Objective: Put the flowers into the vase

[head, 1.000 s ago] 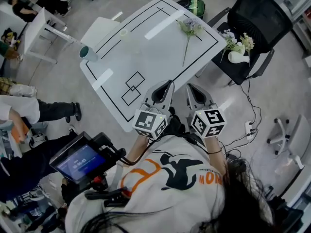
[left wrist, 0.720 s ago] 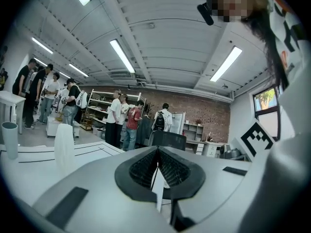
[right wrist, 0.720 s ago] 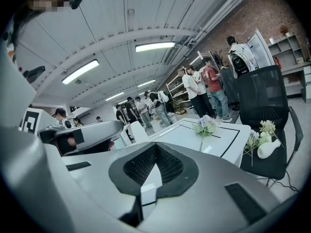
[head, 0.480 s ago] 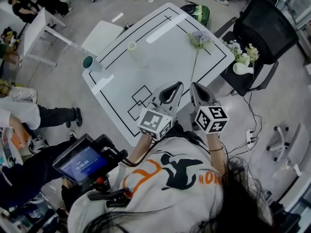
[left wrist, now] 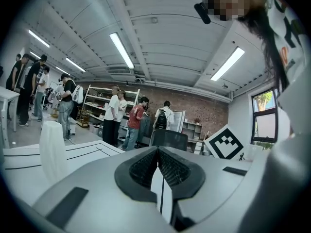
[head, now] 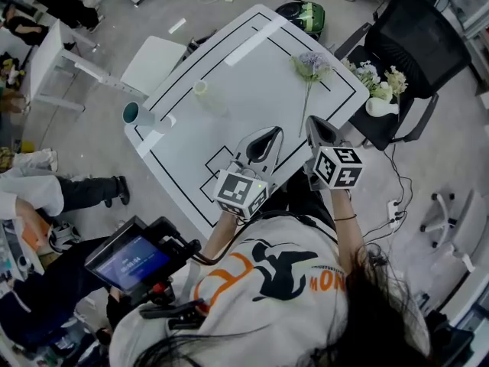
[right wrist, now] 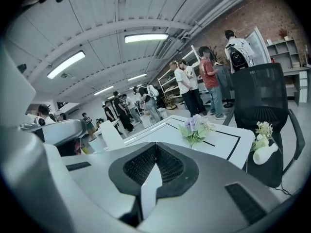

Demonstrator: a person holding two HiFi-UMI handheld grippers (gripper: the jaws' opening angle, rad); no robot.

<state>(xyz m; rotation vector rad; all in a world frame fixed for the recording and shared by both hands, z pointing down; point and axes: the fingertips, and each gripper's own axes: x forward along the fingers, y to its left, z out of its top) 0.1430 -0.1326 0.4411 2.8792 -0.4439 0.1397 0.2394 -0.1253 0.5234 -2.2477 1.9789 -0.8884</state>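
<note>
nearest the wearer, a white shirt (head: 252, 289) bears orange letters that read "mon" before hair covers the rest, and a small screen (head: 130, 261) to the left of the left gripper's cube shows digits too small to read. the left gripper (head: 269, 133) has its jaws pressed together on nothing, and the right gripper (head: 315, 121) just beside it is likewise closed and empty; their cubes carry only black and white square patterns, no words. both point out over a white table (head: 252, 90) marked with black lines. the flower (head: 311, 66) lies flat on the table ahead of the right gripper, stem end near its tips, purple head farther off. the pale vase (head: 202, 90) stands upright ahead and left of the left gripper, well apart from the flower. a teal cup (head: 132, 114) sits at the table's left corner. right of the right gripper, a black chair (head: 412, 37) holds a second vase (head: 378, 106) with flowers.
</note>
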